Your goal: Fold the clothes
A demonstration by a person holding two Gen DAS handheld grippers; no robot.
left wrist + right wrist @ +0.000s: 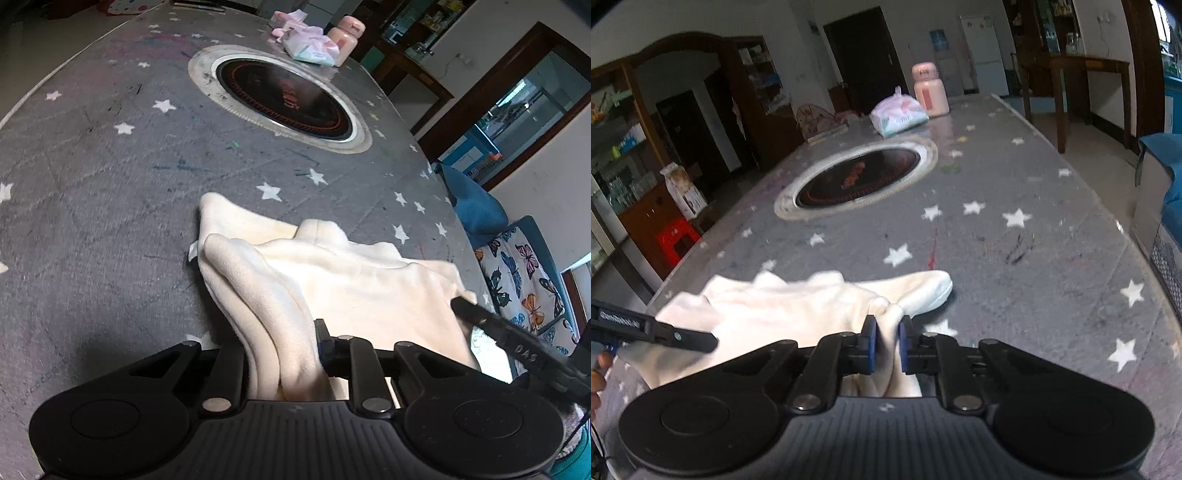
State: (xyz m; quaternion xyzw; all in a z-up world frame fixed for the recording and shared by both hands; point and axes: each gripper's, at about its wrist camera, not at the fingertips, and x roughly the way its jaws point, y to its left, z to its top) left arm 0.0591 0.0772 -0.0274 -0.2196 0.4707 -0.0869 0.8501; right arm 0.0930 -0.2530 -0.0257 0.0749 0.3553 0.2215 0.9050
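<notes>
Two grippers pinch one cream fleece garment lying at the near edge of a grey star-printed tablecloth. The left gripper is clamped on a bunched fold of the fabric; the right gripper squeezes another gathered fold between blue-padded fingers. White letters on the right gripper's finger, seen from the left wrist, read "DAS". White lettering on the left gripper's finger, seen from the right wrist, is too blurred to read. A round inset cooktop sits mid-table; a pink bottle and a plastic bag stand near the far edge.
</notes>
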